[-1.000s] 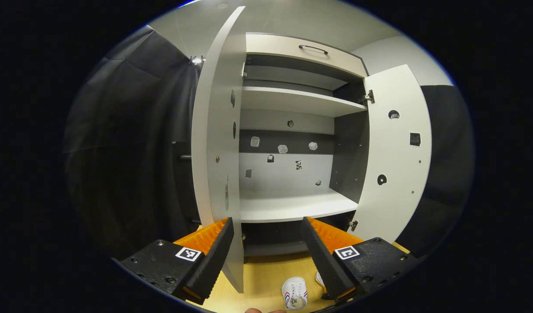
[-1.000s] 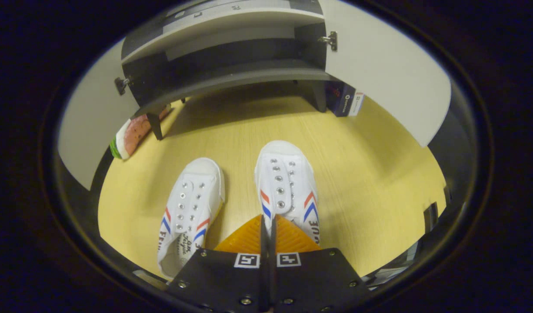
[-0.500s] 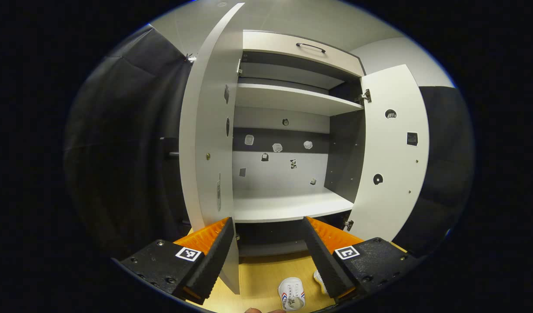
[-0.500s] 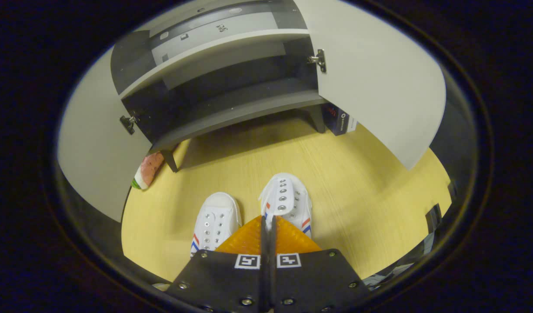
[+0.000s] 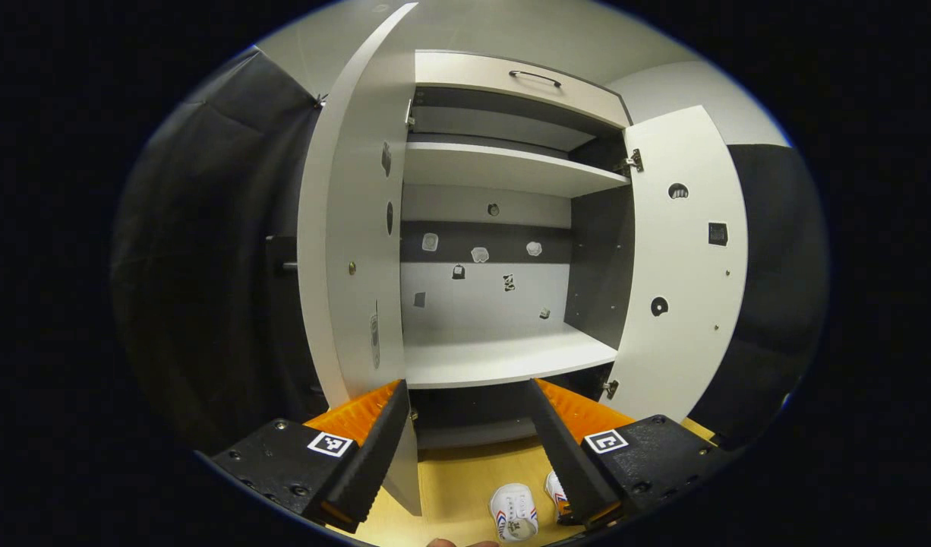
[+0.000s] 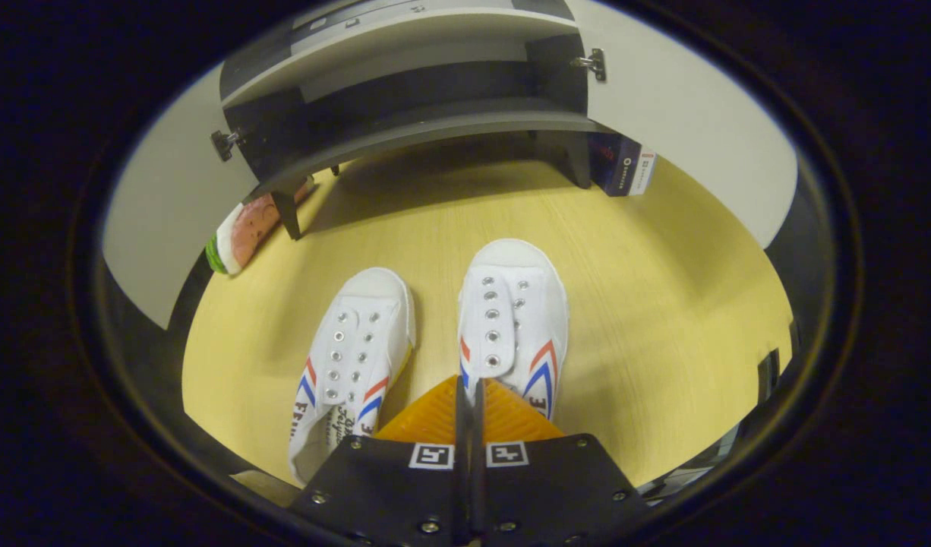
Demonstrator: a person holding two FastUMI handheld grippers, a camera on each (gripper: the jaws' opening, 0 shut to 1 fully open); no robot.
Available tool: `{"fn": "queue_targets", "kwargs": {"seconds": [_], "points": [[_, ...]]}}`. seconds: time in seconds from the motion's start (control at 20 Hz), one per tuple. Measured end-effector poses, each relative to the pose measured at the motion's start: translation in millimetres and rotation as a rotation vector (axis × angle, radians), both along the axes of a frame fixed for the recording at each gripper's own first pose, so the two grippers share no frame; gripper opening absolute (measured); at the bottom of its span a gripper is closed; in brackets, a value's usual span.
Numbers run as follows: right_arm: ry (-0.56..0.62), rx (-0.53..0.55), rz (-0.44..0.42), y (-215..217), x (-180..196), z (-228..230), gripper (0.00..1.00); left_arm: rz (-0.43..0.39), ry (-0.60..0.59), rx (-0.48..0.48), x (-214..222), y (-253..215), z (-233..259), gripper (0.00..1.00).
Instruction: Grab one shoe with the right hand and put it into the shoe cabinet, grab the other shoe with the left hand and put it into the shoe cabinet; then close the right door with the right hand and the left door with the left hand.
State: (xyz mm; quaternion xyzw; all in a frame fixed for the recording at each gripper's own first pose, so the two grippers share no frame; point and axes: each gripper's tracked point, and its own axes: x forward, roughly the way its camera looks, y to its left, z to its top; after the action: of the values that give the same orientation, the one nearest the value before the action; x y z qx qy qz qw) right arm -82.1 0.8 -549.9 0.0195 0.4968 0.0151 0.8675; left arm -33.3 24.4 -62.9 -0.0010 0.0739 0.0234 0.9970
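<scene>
Yellow wood floor [image 6: 663,319] ran under the shoe cabinet [image 5: 503,357], both its doors swung wide. Compared with half a second before, the right gripper view had dipped back down, so the shoes looked bigger and the cabinet sat higher in the shot. The right hand-held gripper [image 6: 469,395] pointed down at the right shoe [image 6: 515,319], fingers pressed together right at its tongue; whether it pinched the tongue was hard to tell. The left shoe [image 6: 351,357] lay just beside it. The left hand-held gripper [image 5: 465,425] stayed level facing the shelves, fingers spread apart, holding nothing.
</scene>
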Motion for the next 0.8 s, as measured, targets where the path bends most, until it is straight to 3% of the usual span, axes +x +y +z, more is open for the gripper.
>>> {"fn": "queue_targets", "kwargs": {"seconds": [0.15, 0.2, 0.4, 0.45, 0.5, 0.65, 0.8], "points": [[-0.007, 0.049, -0.029, 6, 4, -8, 0.06, 0.011, 0.001, 0.008, 1, 1, -2, 0.95], [-0.01, 0.066, -0.048, 5, 7, -12, 0.16, 0.015, 0.007, 0.011, 1, 1, -4, 0.95], [-0.031, 0.124, -0.069, 10, 14, -18, 0.19, 0.035, 0.018, 0.042, 3, 2, -8, 0.97], [-0.023, 0.097, -0.072, 6, 9, -20, 0.19, 0.04, 0.02, 0.046, 4, 2, -9, 0.95], [-0.041, 0.097, -0.082, 5, 18, -17, 0.02, 0.044, 0.022, 0.042, 5, 1, -10, 0.98], [-0.065, 0.107, -0.087, 2, 20, -6, 0.0, 0.041, 0.033, 0.009, 7, -2, -15, 0.95], [-0.109, 0.246, -0.183, -4, 33, 31, 0.0, 0.045, 0.032, 0.0, 9, -2, -16, 0.96]]}}
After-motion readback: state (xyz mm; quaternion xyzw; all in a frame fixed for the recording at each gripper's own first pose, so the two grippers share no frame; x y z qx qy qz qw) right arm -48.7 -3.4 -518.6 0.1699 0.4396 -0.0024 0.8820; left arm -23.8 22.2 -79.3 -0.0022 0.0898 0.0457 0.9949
